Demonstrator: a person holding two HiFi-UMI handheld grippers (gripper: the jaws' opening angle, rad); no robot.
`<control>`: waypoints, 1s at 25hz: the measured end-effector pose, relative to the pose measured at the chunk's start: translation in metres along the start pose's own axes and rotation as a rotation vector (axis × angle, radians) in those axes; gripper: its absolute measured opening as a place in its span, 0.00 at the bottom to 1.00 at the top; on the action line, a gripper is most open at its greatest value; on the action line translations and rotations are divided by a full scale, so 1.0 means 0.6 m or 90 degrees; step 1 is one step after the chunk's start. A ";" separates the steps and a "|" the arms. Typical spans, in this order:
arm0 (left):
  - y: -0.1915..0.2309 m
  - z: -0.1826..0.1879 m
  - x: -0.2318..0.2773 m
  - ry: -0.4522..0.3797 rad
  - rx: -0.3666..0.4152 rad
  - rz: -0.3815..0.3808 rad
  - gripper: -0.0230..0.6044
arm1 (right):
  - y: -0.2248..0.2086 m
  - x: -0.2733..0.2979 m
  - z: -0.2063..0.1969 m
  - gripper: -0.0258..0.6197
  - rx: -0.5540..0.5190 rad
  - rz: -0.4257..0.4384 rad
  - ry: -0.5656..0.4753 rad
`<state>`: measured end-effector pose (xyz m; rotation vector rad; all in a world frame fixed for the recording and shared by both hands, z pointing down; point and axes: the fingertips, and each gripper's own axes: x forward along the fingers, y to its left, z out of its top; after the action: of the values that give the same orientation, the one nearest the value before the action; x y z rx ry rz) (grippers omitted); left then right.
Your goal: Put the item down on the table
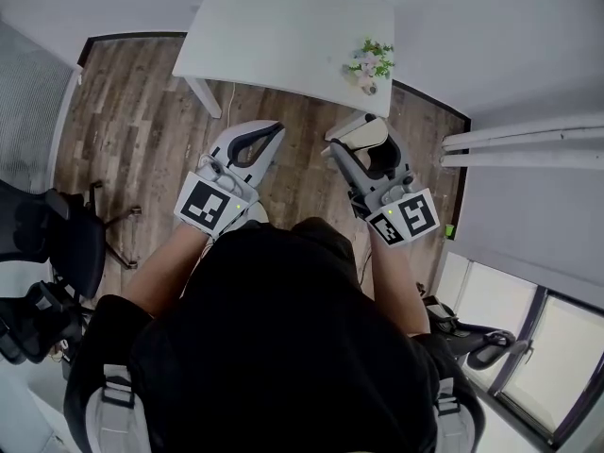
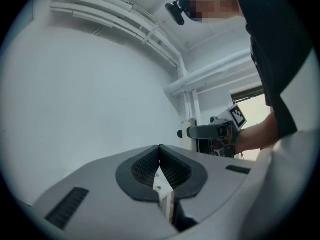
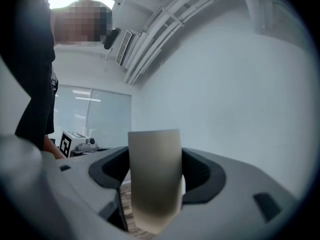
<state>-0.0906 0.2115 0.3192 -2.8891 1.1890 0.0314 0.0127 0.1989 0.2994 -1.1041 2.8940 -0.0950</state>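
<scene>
My right claw (image 1: 362,145) grips a pale item (image 3: 154,179) above the wood floor (image 1: 132,111), just short of the white worktop (image 1: 283,36). My left claw (image 2: 160,153) is clenched on nothing. Flowers (image 1: 370,64) occupy the worktop's near right corner, and a chair (image 1: 57,243) stands to the left.

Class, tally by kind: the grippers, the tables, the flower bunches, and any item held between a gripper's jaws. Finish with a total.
Grippers: 2 (left gripper, right gripper)
White table: 1
Flower bunch: 1
Held beige item: 1
Total: 5
</scene>
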 end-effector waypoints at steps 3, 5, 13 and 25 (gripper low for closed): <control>0.020 -0.007 -0.005 -0.006 0.003 -0.001 0.03 | 0.002 0.012 -0.004 0.52 0.003 -0.009 -0.005; 0.031 -0.015 -0.005 -0.002 -0.005 0.003 0.03 | 0.000 0.018 -0.009 0.52 0.006 -0.011 -0.003; 0.064 -0.028 0.054 -0.004 -0.012 -0.008 0.03 | -0.064 0.053 -0.023 0.52 0.009 -0.014 0.002; 0.131 -0.009 0.216 0.003 0.009 0.014 0.03 | -0.225 0.137 -0.009 0.52 0.012 0.028 -0.004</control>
<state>-0.0540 0.0644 0.3210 -2.8656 1.2168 0.0170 0.0408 0.0442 0.3129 -1.0346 2.9045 -0.1171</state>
